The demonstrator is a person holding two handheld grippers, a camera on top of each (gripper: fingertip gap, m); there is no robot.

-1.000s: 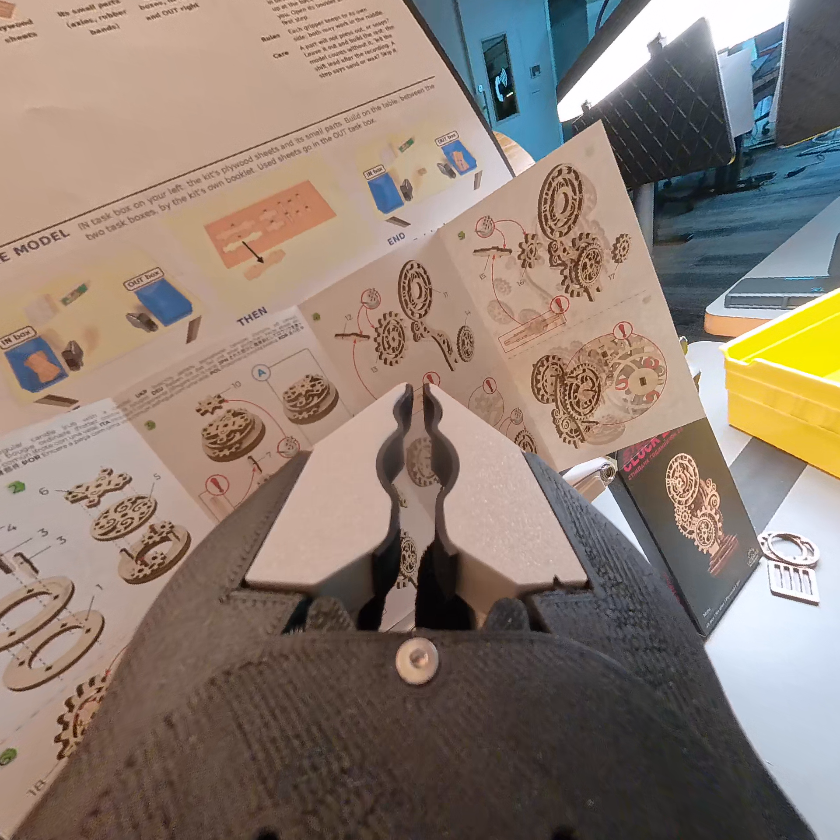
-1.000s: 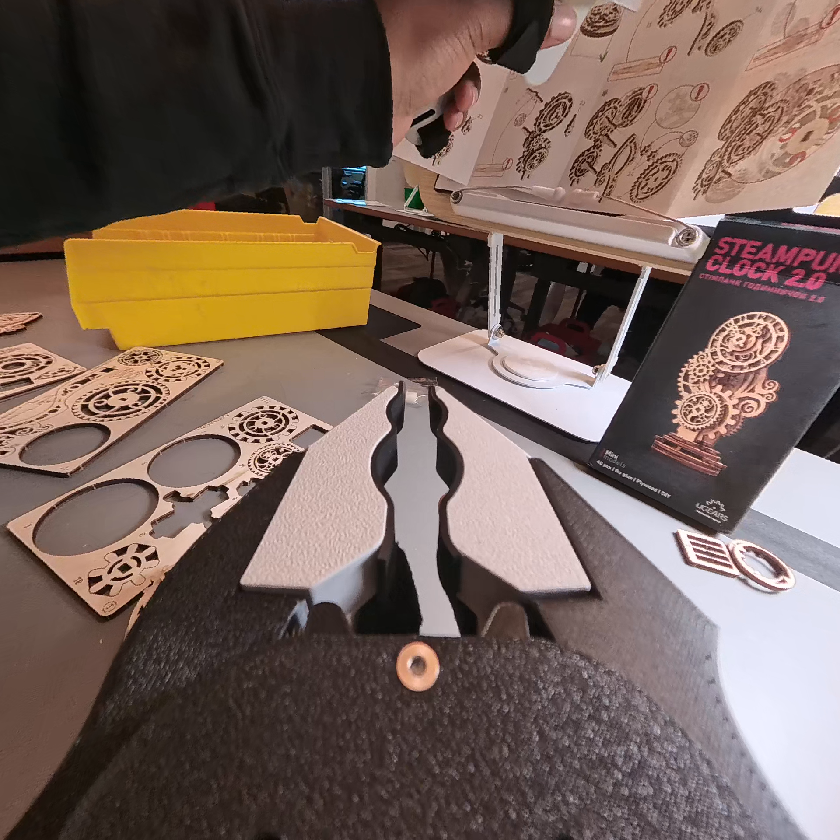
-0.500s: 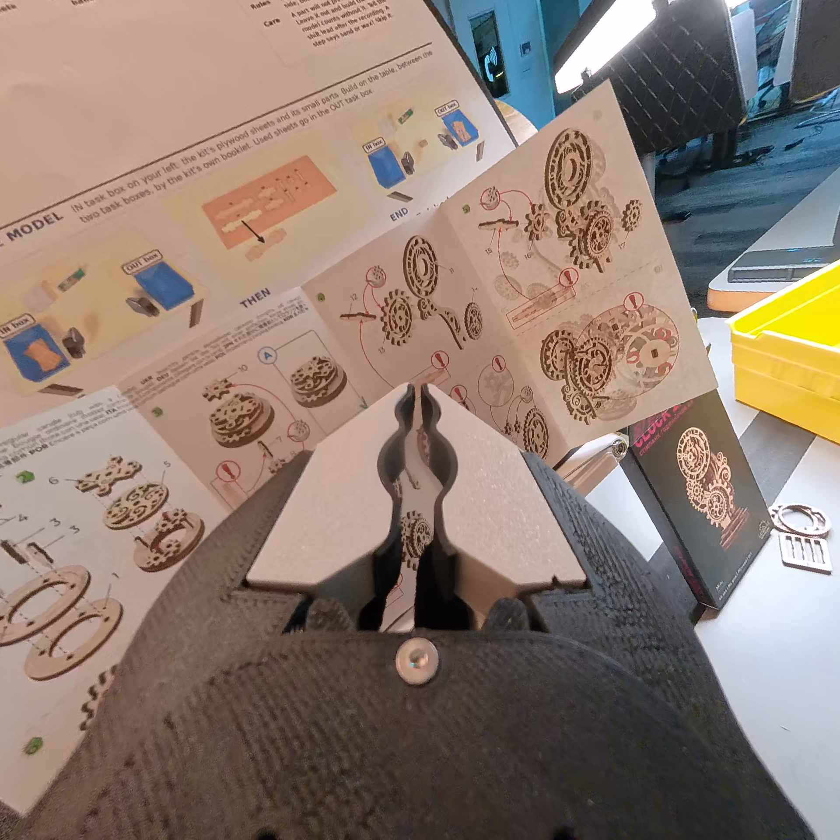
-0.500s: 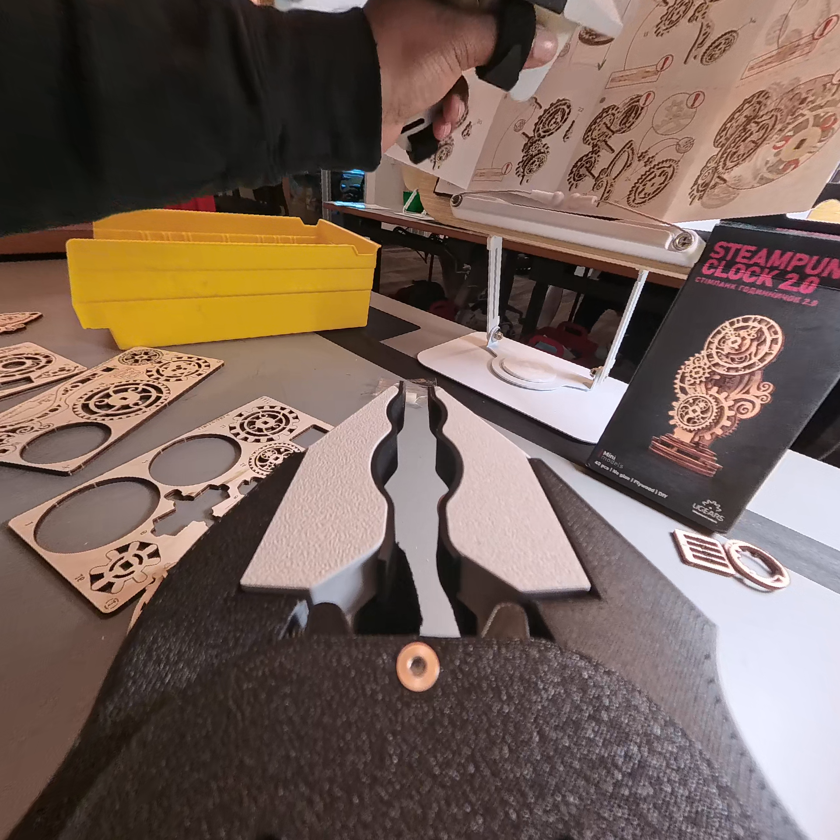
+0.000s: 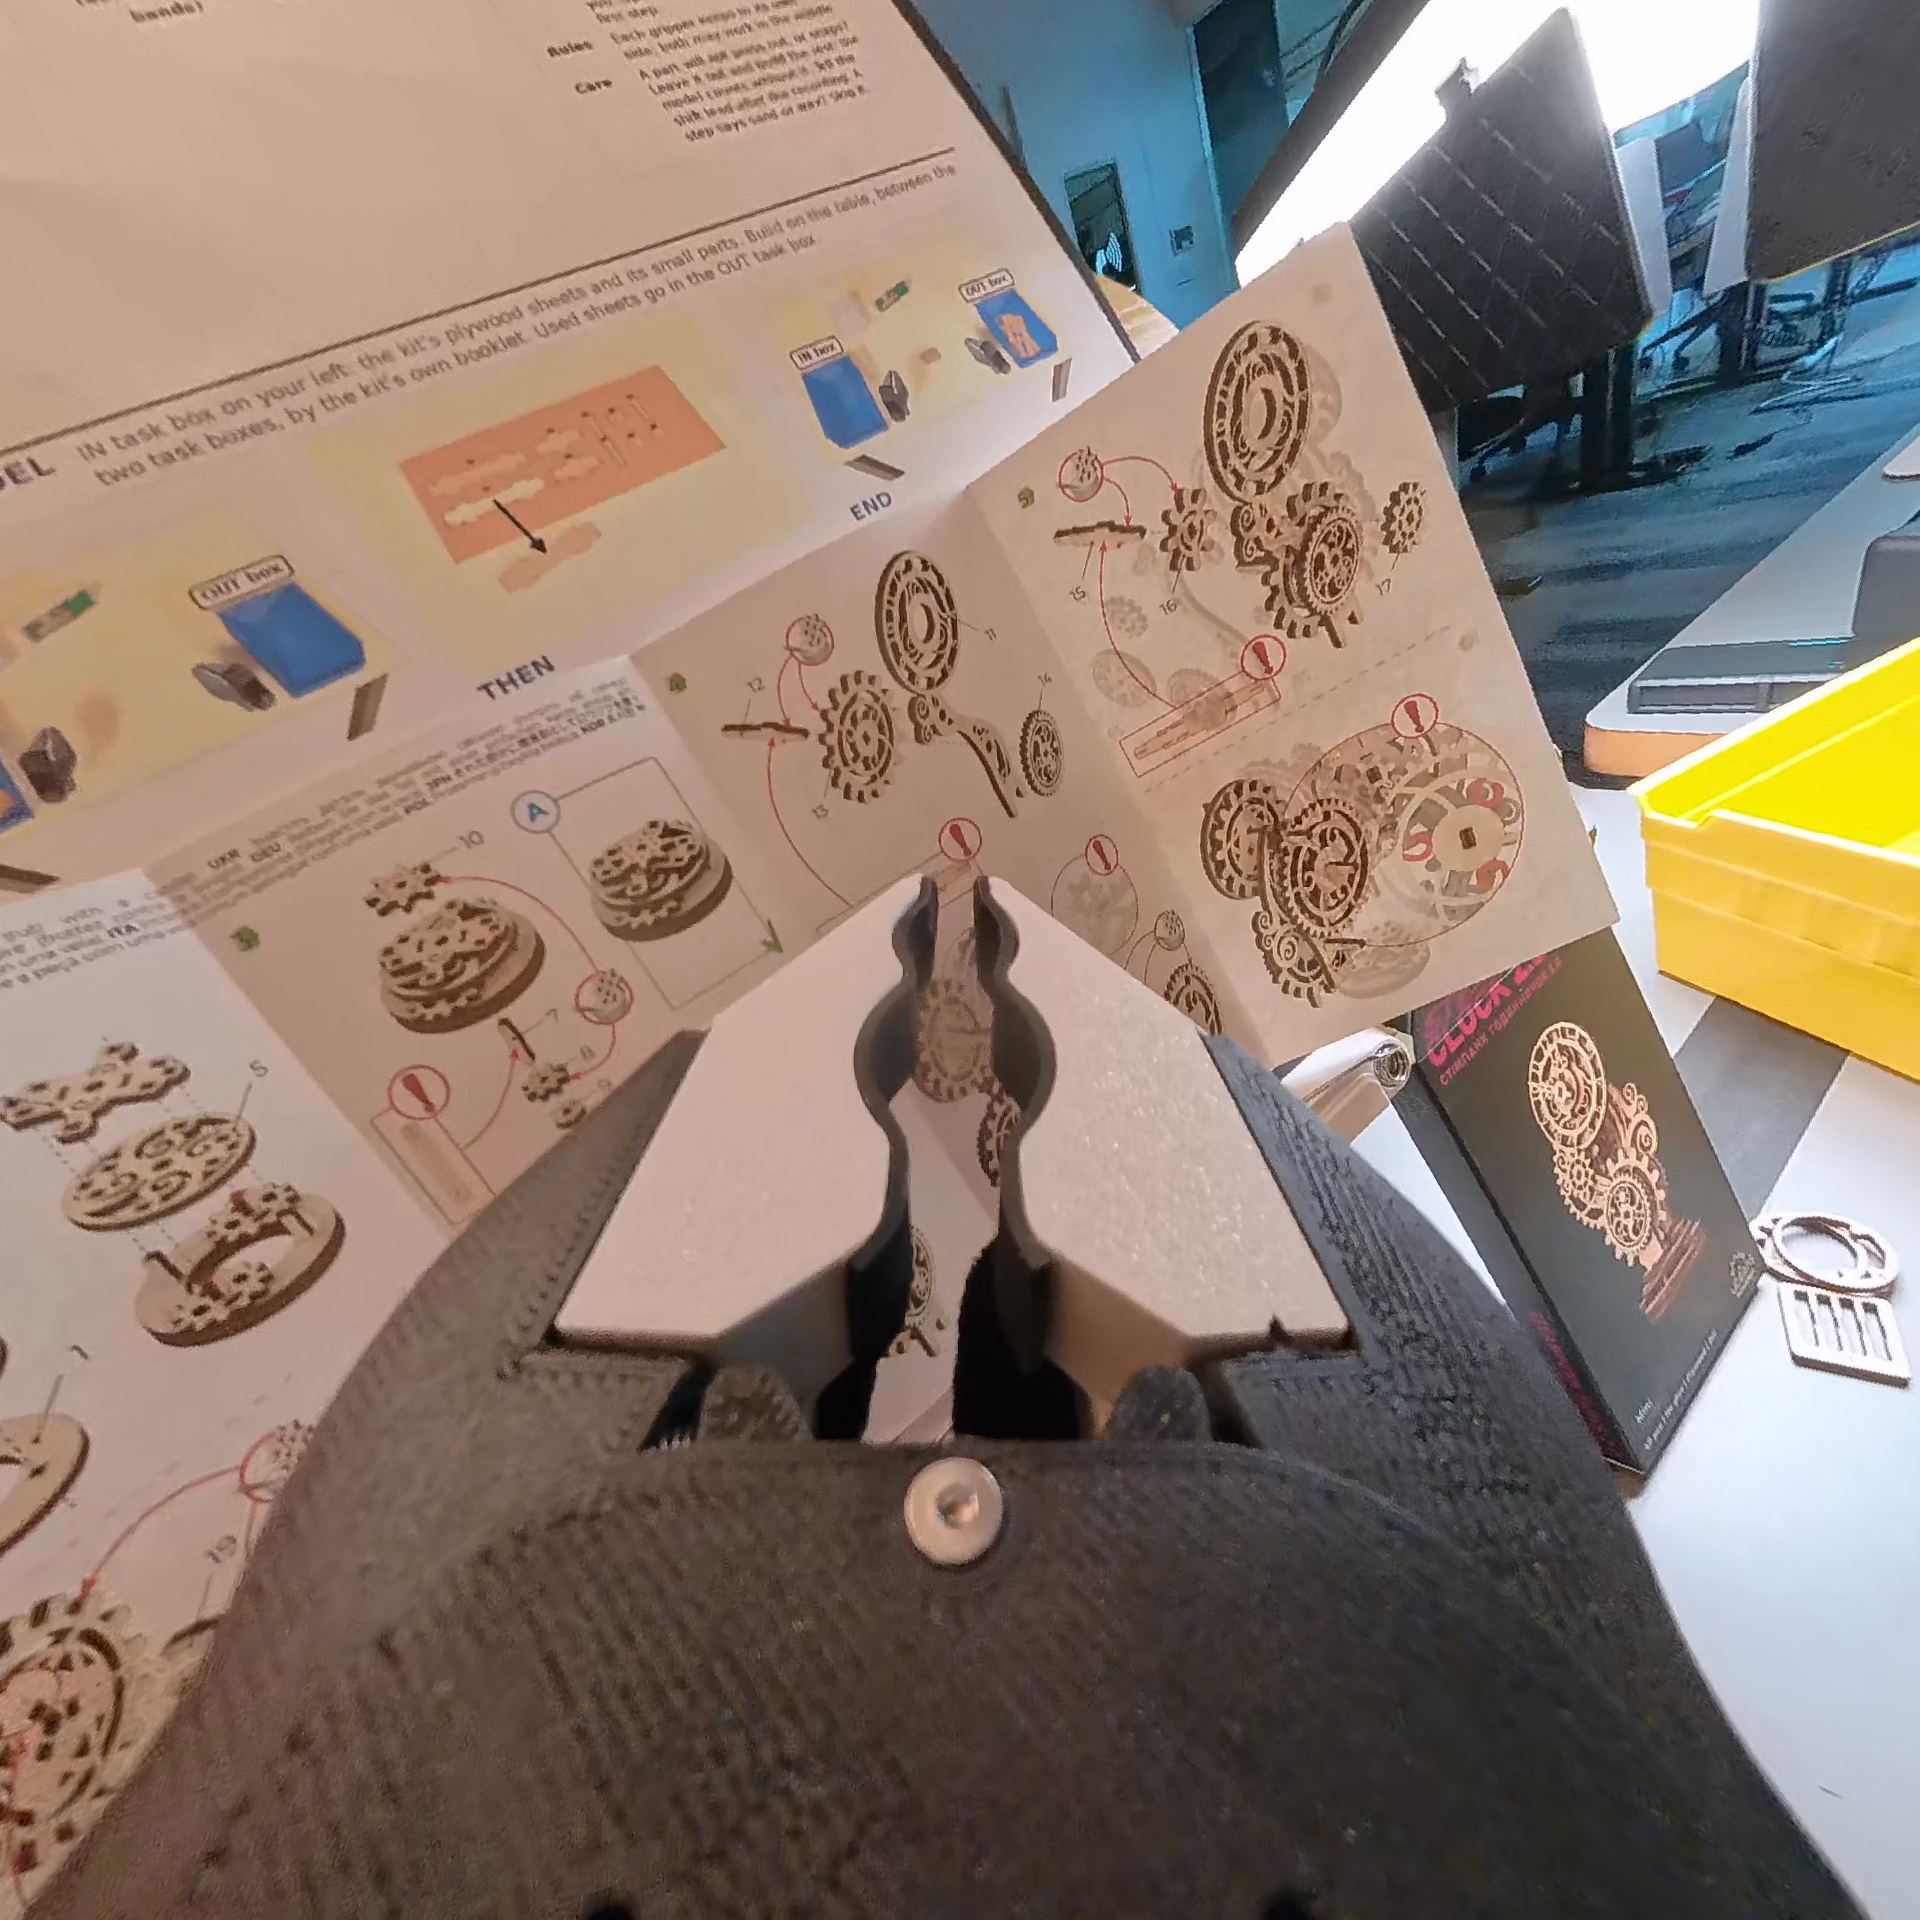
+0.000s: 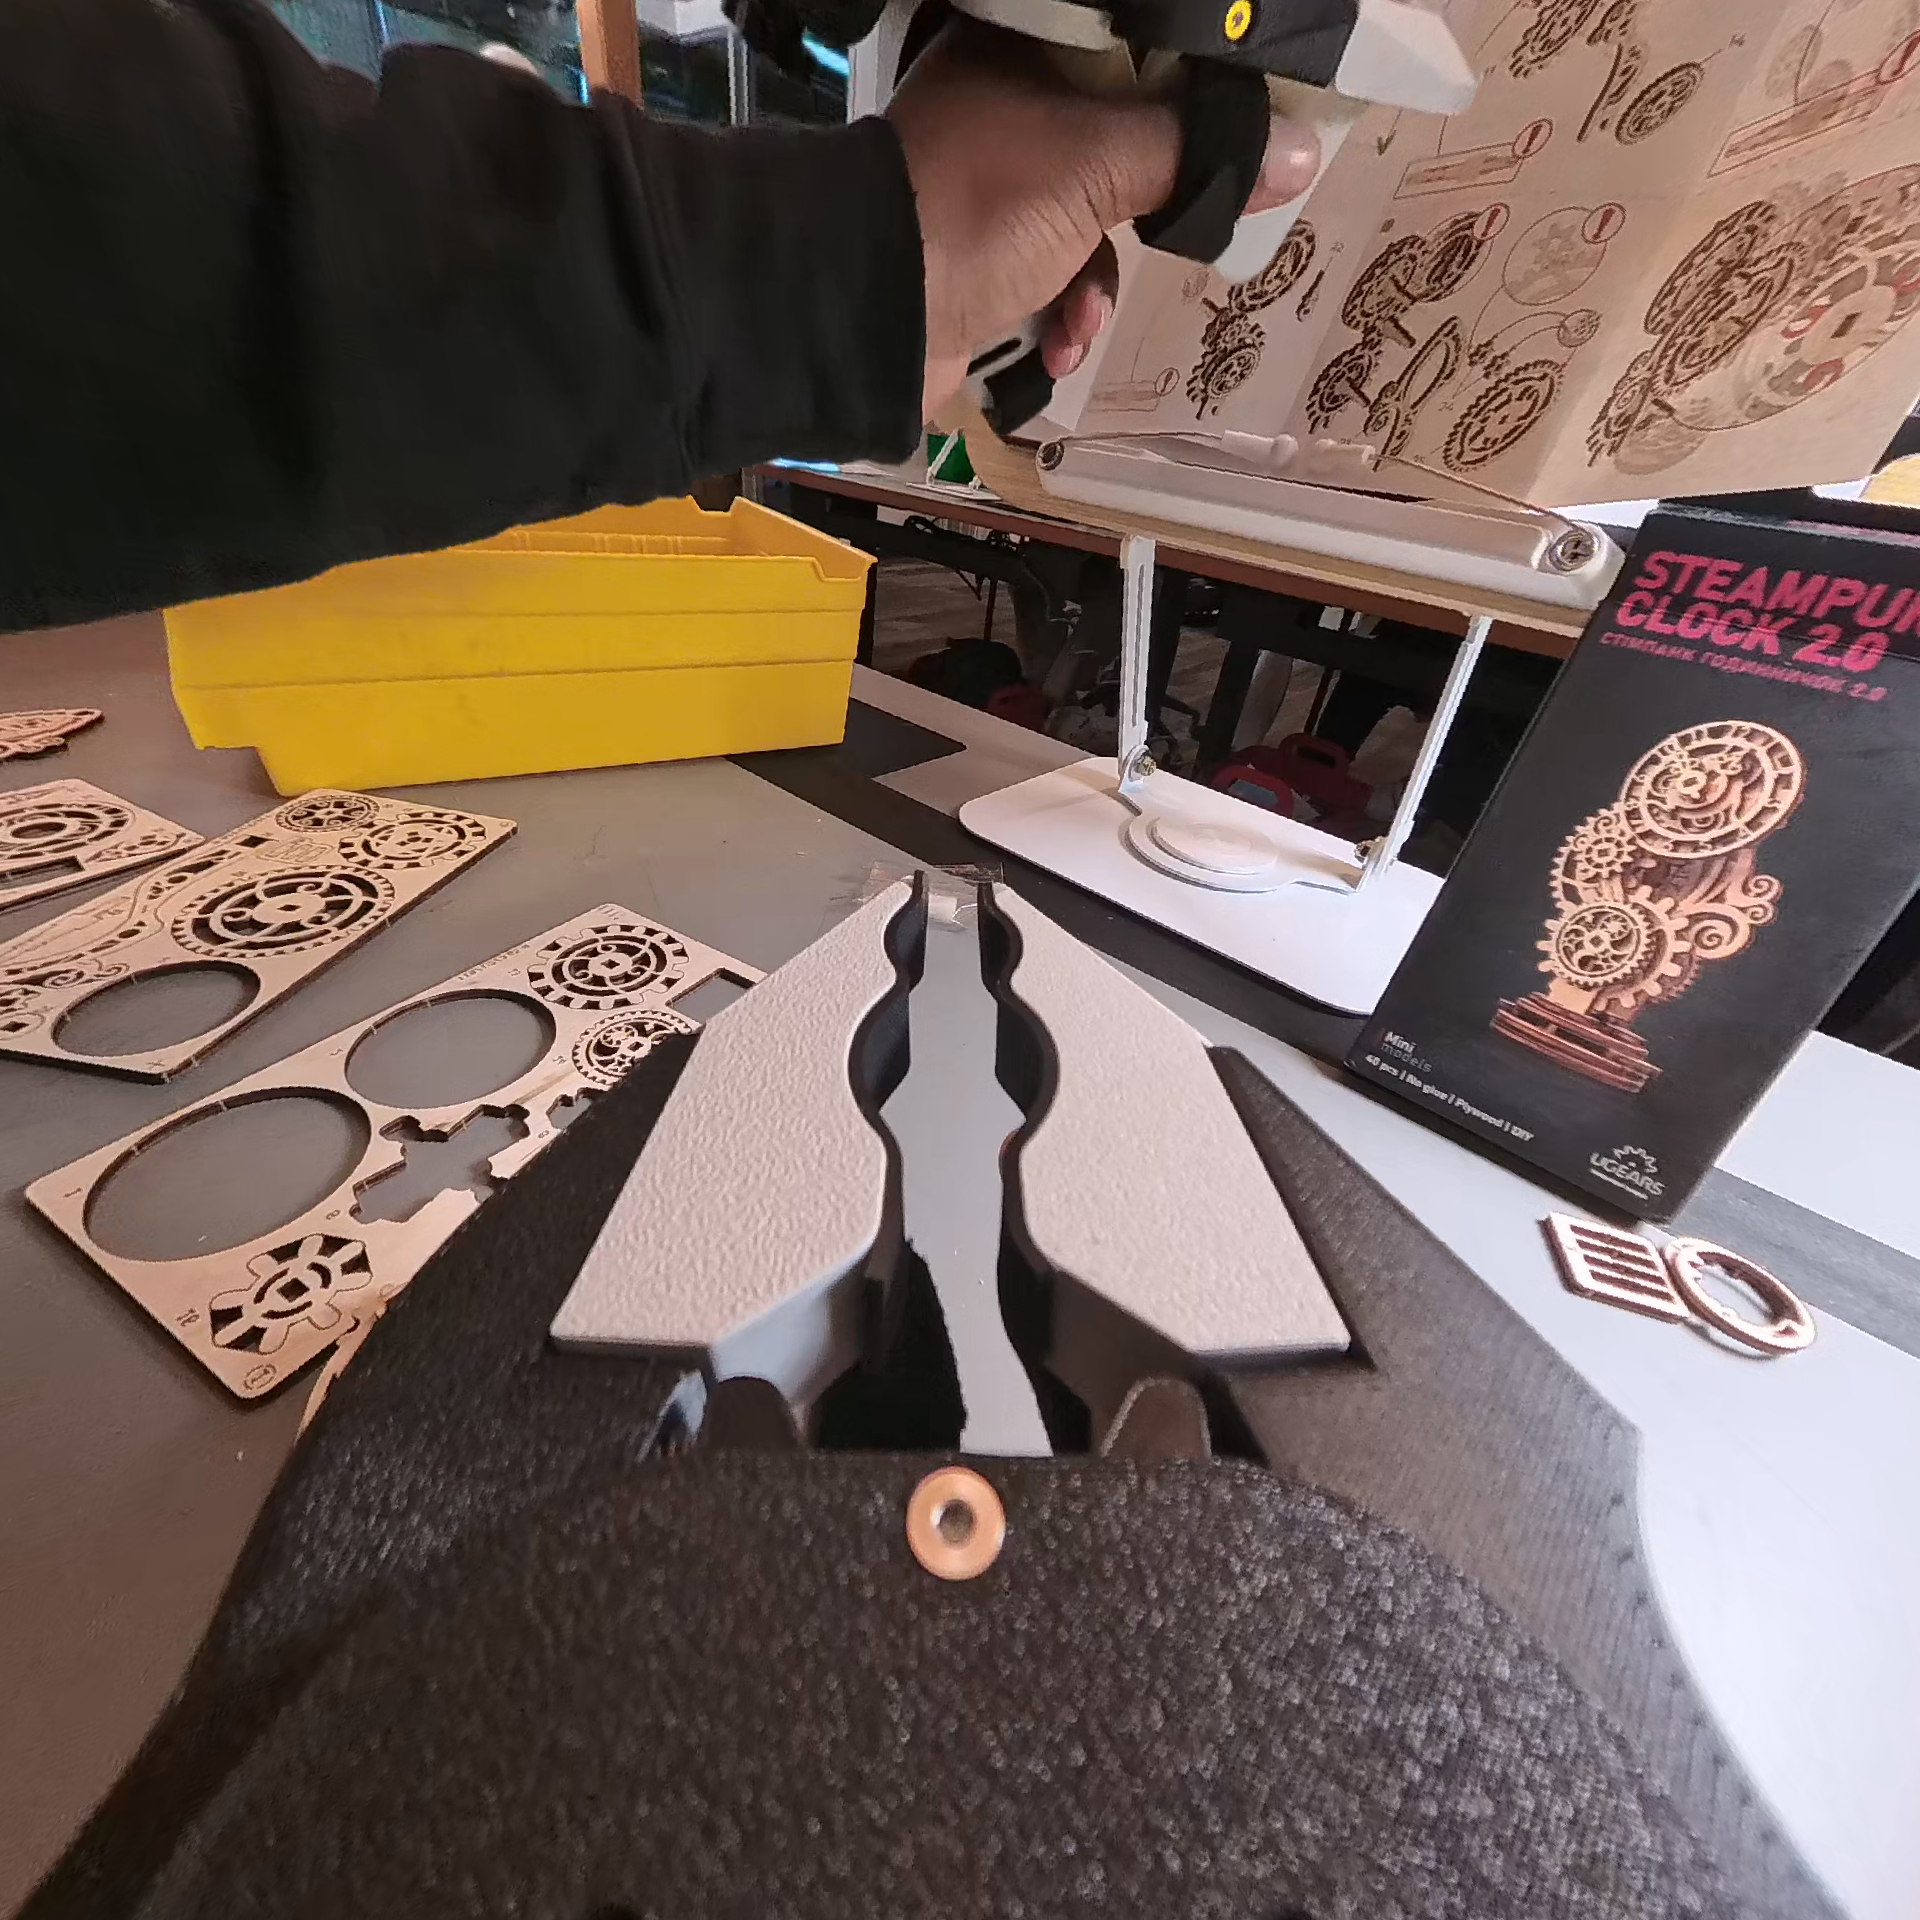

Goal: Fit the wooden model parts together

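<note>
The grey surface (image 6: 644, 852) stretches across the room, and the biggest thing over it is the printed instruction sheet (image 5: 416, 312) propped on a white stand (image 6: 1195, 831), with the kit's folded booklet (image 5: 1195, 623) leaning in front of it. A yellow bin (image 6: 520, 665) sits at the far side, beyond the plywood sheets (image 6: 312, 1091) that lie flat, several shapes already punched out. The black kit box (image 6: 1621, 852) stands upright just beside the stand. The left hand-held gripper (image 5: 954, 894) is raised before the booklet, its tips almost touching with only a thin slit between them, pinching nothing; a person's hand (image 6: 1018, 208) in a dark sleeve grips it. The right hand-held gripper (image 6: 951, 894) hovers low over the surface, likewise nearly pressed together and empty. Two loose wooden parts, a slatted rectangle (image 6: 1610, 1268) and a ring (image 6: 1740, 1299), lie touching each other near the box's foot.
</note>
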